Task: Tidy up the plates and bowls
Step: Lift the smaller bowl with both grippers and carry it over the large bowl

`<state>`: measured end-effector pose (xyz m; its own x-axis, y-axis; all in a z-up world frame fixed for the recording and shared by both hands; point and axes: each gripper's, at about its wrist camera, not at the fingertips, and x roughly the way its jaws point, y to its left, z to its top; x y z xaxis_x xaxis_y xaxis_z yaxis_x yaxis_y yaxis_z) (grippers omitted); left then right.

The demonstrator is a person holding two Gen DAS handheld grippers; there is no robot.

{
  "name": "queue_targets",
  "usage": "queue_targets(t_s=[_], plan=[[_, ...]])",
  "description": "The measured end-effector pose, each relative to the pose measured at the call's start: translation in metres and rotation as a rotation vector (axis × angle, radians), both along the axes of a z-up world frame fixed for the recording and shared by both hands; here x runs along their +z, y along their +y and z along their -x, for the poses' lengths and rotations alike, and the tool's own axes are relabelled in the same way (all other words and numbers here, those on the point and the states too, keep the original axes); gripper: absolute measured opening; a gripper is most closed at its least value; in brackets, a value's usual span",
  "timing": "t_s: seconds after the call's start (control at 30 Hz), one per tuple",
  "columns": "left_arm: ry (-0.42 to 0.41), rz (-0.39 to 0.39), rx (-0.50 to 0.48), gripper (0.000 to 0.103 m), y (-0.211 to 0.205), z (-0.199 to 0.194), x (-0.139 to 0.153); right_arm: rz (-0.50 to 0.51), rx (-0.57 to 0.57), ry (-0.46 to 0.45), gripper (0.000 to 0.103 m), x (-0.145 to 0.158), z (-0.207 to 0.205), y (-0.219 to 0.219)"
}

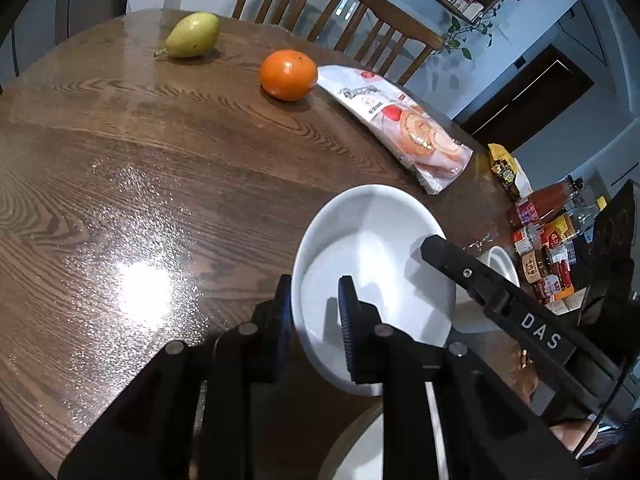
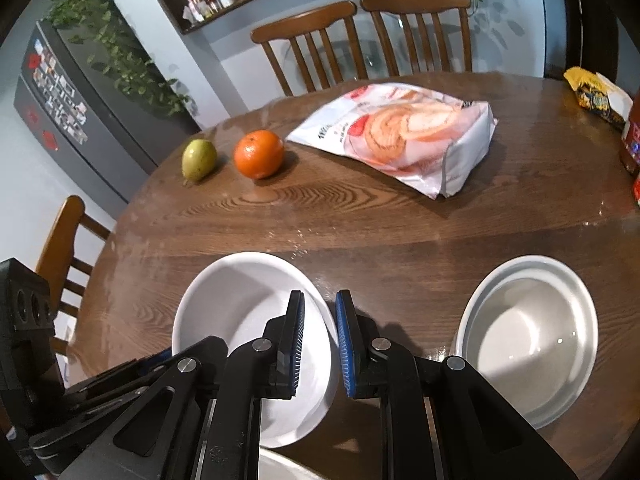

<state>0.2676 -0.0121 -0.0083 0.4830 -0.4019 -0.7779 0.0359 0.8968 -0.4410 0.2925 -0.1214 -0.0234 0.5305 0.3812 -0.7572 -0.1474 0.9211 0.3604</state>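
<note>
A white bowl [image 1: 372, 264] is held tilted above the wooden table [image 1: 140, 200]. My left gripper [image 1: 316, 312] is shut on its near left rim, one finger outside and one inside. In the right wrist view the same bowl [image 2: 240, 304] has its right rim between the fingers of my right gripper [image 2: 320, 320], which looks shut on it. A second white bowl [image 2: 528, 336] stands on the table [image 2: 360, 220] to the right. Another white dish [image 2: 280, 466] shows partly at the bottom edge, below the grippers.
A pear [image 2: 199, 159] and an orange [image 2: 259, 153] lie at the far left. A cake-roll packet [image 2: 404, 132] lies beyond the bowls. Sauce bottles [image 1: 540, 240] and a yellow snack bag [image 2: 596, 94] crowd the right edge. Wooden chairs [image 2: 316, 44] ring the table.
</note>
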Motion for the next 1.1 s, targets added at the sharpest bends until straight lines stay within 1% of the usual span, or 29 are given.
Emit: queue_targets(t_s=[0.27, 0.47, 0.6, 0.73, 0.8, 0.87, 1.1], plan=[[-0.075, -0.017, 0.014, 0.018, 0.002, 0.011, 0.02, -0.01, 0.006, -0.098, 0.019, 0.025, 0.015, 0.004], [-0.132, -0.016, 0.028, 0.019, 0.004, 0.02, 0.035, -0.01, 0.005, -0.164, 0.019, 0.04, 0.022, 0.008], [-0.149, -0.016, 0.034, 0.019, 0.005, 0.023, 0.041, -0.008, 0.001, -0.183, 0.019, 0.046, 0.026, 0.009], [-0.186, -0.018, 0.037, 0.021, 0.004, 0.031, 0.052, -0.003, 0.007, -0.218, 0.019, 0.056, 0.033, 0.01], [-0.201, -0.017, 0.034, 0.021, 0.004, 0.034, 0.057, 0.006, 0.005, -0.217, 0.019, 0.059, 0.036, 0.01], [-0.213, -0.022, 0.033, 0.021, 0.005, 0.038, 0.061, -0.005, 0.005, -0.228, 0.019, 0.063, 0.04, 0.008], [-0.214, -0.019, 0.001, 0.022, 0.001, 0.048, 0.069, -0.011, -0.016, -0.241, 0.019, 0.07, 0.053, 0.001]])
